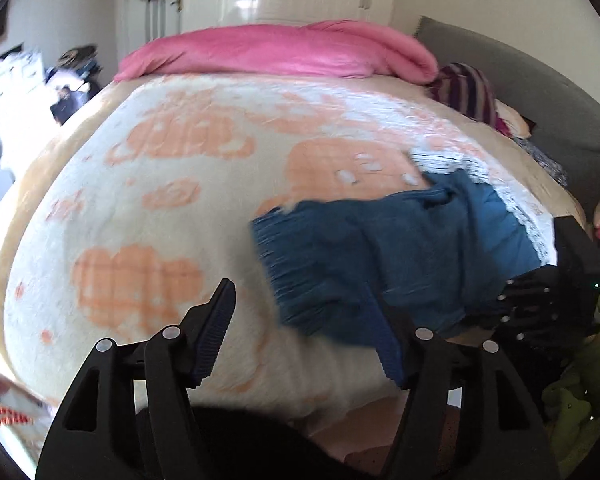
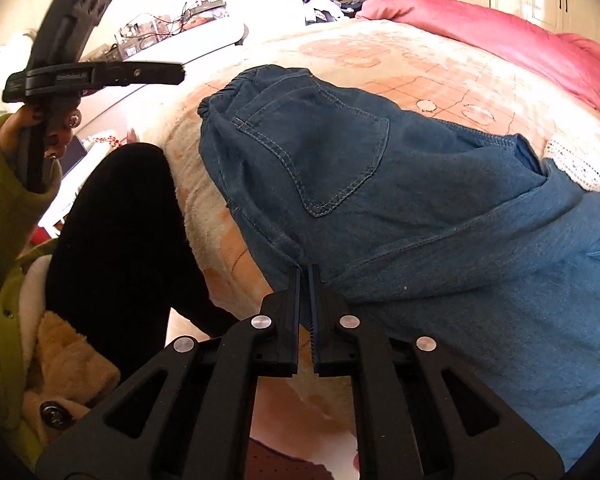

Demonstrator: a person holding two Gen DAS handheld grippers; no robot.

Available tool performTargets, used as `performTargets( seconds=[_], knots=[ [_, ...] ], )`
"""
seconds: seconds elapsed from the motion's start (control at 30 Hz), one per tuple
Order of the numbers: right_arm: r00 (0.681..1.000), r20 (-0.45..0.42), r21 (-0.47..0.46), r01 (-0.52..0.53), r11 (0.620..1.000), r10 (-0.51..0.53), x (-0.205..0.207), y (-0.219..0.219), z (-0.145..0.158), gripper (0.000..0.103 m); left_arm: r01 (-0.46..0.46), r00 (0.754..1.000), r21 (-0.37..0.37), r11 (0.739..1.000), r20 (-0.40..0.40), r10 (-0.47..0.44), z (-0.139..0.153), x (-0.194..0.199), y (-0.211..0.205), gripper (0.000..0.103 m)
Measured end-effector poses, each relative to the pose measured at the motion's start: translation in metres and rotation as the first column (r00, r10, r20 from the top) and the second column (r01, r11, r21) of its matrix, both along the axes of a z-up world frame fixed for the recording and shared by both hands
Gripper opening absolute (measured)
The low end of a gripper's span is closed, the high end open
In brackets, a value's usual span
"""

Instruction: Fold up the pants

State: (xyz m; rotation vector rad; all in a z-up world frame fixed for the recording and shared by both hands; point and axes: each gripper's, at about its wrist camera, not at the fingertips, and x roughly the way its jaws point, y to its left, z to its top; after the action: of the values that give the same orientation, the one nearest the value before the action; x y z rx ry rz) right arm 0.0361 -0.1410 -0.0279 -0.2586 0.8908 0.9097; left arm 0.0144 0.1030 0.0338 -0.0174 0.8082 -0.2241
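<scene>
Blue denim pants (image 2: 400, 208) lie on the bed (image 1: 160, 208), near its front edge, long axis running across the right wrist view, elastic waistband toward the upper left, back pocket facing up. Right gripper (image 2: 306, 276) is clamped on a fold at the near edge of the pants. Left gripper (image 1: 300, 328) stands apart, nothing between its fingers. Open blanket extends beyond, up to the pink duvet (image 1: 284, 54).
</scene>
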Motion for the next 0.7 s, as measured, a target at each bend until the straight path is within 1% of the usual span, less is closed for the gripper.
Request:
performTargets(
  seconds=[0.1, 0.17, 0.2, 0.27, 0.37, 0.43, 0.47, 0.5, 0.53, 0.57, 0.6, 0.63, 0.67, 0.7],
  knots=[
    [1.000, -0.002, 0.005, 0.003, 1.000, -0.003, -0.001, -0.003, 0.002, 0.003, 0.084, 0.996, 0.017, 0.996, 0.002, -0.084, -0.009, 0.009, -0.036, 0.061],
    [1.000, 0.000, 0.017, 0.008, 1.000, -0.008, -0.003, -0.007, 0.006, 0.003, 0.111, 0.993, 0.050, 0.993, -0.030, -0.110, -0.024, 0.016, -0.052, 0.058],
    [1.000, 0.000, 0.025, 0.012, 1.000, -0.012, -0.003, -0.009, 0.008, 0.003, 0.114, 0.992, 0.070, 0.991, -0.059, -0.110, -0.035, 0.020, -0.057, 0.057],
    [1.000, 0.007, 0.059, 0.028, 0.998, -0.029, -0.003, -0.017, 0.016, 0.003, 0.103, 0.990, 0.085, 0.991, -0.102, -0.094, -0.053, 0.025, -0.058, 0.055],
    [0.997, 0.017, 0.103, 0.067, 0.992, -0.069, 0.002, -0.025, 0.025, 0.008, 0.095, 0.992, 0.069, 0.993, -0.091, -0.089, -0.056, 0.023, -0.052, 0.055],
    [0.996, 0.020, 0.102, 0.085, 0.991, -0.087, 0.008, -0.023, 0.030, 0.012, 0.097, 0.992, 0.083, 0.992, -0.090, -0.089, -0.058, 0.022, -0.053, 0.055],
    [0.996, 0.019, 0.098, 0.087, 0.991, -0.089, 0.012, -0.019, 0.034, 0.015, 0.100, 0.992, 0.102, 0.990, -0.085, -0.092, -0.059, 0.021, -0.056, 0.055],
    [0.996, 0.021, 0.094, 0.084, 0.992, -0.086, 0.016, -0.015, 0.037, 0.021, 0.101, 0.992, 0.111, 0.989, -0.084, -0.092, -0.059, 0.020, -0.056, 0.055],
    [0.996, 0.028, 0.086, 0.078, 0.993, -0.080, 0.018, -0.009, 0.040, 0.025, 0.102, 0.992, 0.116, 0.988, -0.082, -0.093, -0.059, 0.020, -0.057, 0.055],
    [0.997, 0.034, 0.063, 0.066, 0.996, -0.068, 0.021, 0.000, 0.043, 0.033, 0.103, 0.992, 0.117, 0.988, -0.081, -0.094, -0.060, 0.021, -0.056, 0.055],
    [0.998, 0.036, 0.020, 0.052, 0.998, -0.053, 0.025, 0.011, 0.042, 0.036, 0.103, 0.992, 0.115, 0.988, -0.081, -0.094, -0.060, 0.022, -0.056, 0.055],
    [0.998, 0.036, -0.004, 0.050, 0.999, -0.050, 0.029, 0.017, 0.040, 0.036, 0.102, 0.992, 0.112, 0.988, -0.081, -0.093, -0.060, 0.024, -0.056, 0.055],
    [0.998, 0.026, -0.050, 0.052, 0.997, -0.051, 0.035, 0.026, 0.034, 0.036, 0.102, 0.992, 0.111, 0.989, -0.081, -0.093, -0.059, 0.023, -0.056, 0.055],
    [0.998, 0.002, -0.093, 0.062, 0.994, -0.063, 0.040, 0.031, 0.024, 0.036, 0.102, 0.992, 0.110, 0.989, -0.080, -0.093, -0.059, 0.023, -0.056, 0.055]
  ],
)
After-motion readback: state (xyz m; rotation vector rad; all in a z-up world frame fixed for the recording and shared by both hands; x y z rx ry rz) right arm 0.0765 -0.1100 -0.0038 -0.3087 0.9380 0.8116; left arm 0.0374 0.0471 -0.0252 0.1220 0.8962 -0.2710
